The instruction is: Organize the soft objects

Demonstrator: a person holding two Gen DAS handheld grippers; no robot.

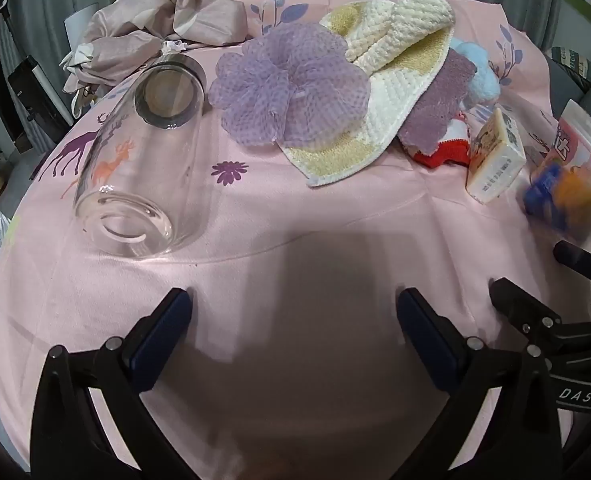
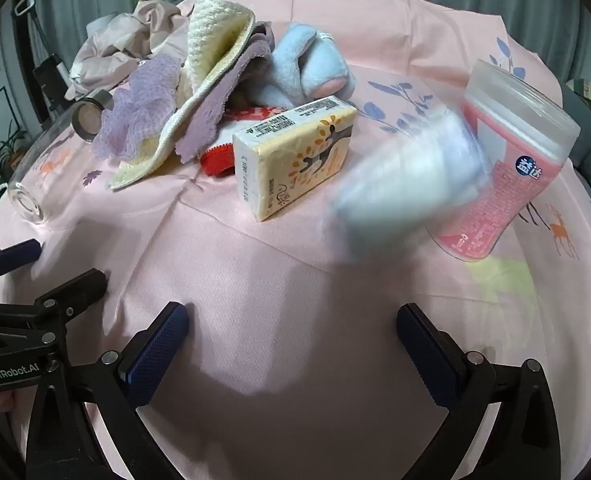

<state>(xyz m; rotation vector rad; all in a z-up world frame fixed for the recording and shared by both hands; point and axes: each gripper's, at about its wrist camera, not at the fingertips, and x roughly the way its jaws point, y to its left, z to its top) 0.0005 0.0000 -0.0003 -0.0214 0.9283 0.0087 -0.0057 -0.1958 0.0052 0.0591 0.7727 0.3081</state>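
Observation:
The soft things lie heaped at the back of the pink tablecloth (image 1: 295, 220): a purple mesh pouf (image 1: 291, 92), a cream and yellow knit towel (image 1: 391, 52), a purple cloth (image 1: 439, 108), a light blue plush (image 2: 307, 68) and a red knit piece (image 2: 215, 158). A crumpled beige cloth (image 1: 155, 24) sits at the far left. My left gripper (image 1: 293, 300) is open over bare cloth near the front. My right gripper (image 2: 293, 312) is also open, with nothing between its fingers. A blurred blue-white packet (image 2: 407, 184) is just ahead of it.
A clear glass bottle (image 1: 135, 160) lies on its side at the left. A yellow tissue pack (image 2: 291, 156) stands in front of the heap. A pink lidded jar (image 2: 511, 168) stands at the right. The left gripper (image 2: 57, 266) shows at the right wrist view's left edge.

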